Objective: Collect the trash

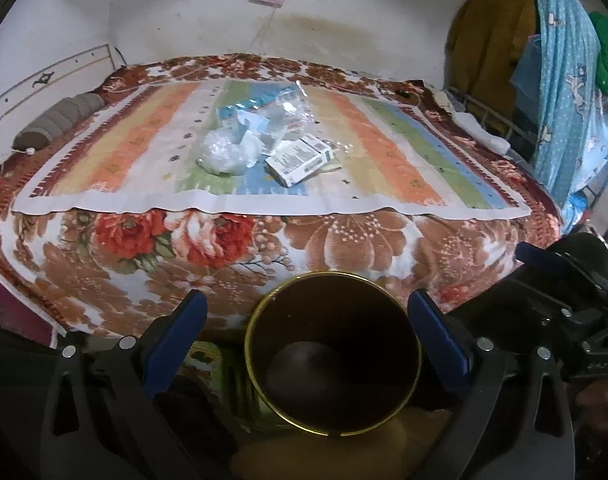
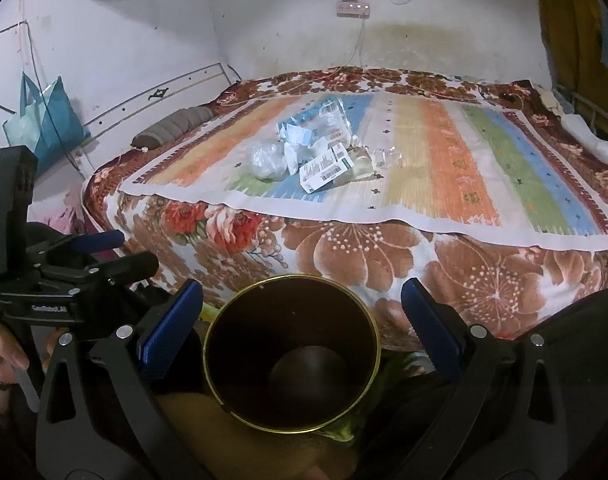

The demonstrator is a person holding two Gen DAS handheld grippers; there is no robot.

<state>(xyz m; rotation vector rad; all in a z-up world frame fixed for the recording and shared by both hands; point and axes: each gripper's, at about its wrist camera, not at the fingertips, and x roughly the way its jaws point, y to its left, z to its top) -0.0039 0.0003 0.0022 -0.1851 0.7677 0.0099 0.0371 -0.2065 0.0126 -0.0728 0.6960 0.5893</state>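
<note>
Floral bed [image 1: 304,240], both tools wide open, empty, above bin [image 1: 331,360]

Home bedroom: blanketed bed [image 1: 323,240]

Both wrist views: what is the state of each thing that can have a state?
Left gripper: open, fingers empty.
Right gripper: open, holds nothing.
Bin: upright beside the bed, looks empty.
Small carton: lying flat on the striped mat.
Crumpled clear bag: lying on the mat, beside the carton.
Clear wrappers: loose in a pile.
</note>
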